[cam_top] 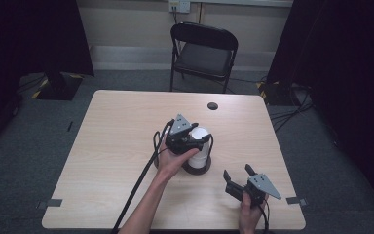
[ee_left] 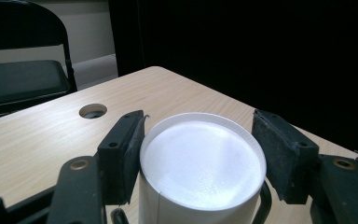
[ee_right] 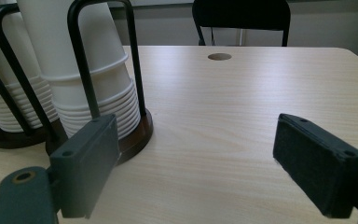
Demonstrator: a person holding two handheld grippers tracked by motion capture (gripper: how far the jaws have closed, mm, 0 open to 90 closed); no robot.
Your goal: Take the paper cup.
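A stack of white paper cups [cam_top: 200,146], bottoms up, stands in a black wire holder on a dark round base [cam_top: 197,168] near the middle of the table. My left gripper [cam_top: 198,140] is shut on the top cup [ee_left: 203,163], with one pad [ee_left: 126,154] on each side of its rim. My right gripper [cam_top: 237,171] rests low near the front right of the table, open with nothing between its jaws. In the right gripper view [ee_right: 196,140] the cup stack [ee_right: 93,79] and holder base [ee_right: 137,137] sit to the left, with a second stack [ee_right: 9,102] beside them.
The light wooden table [cam_top: 121,146] has a round cable hole [cam_top: 213,106] near its far edge. A black folding chair [cam_top: 204,53] stands behind the table. A black cable [cam_top: 136,185] trails from the left gripper toward the front edge. Dark curtains flank both sides.
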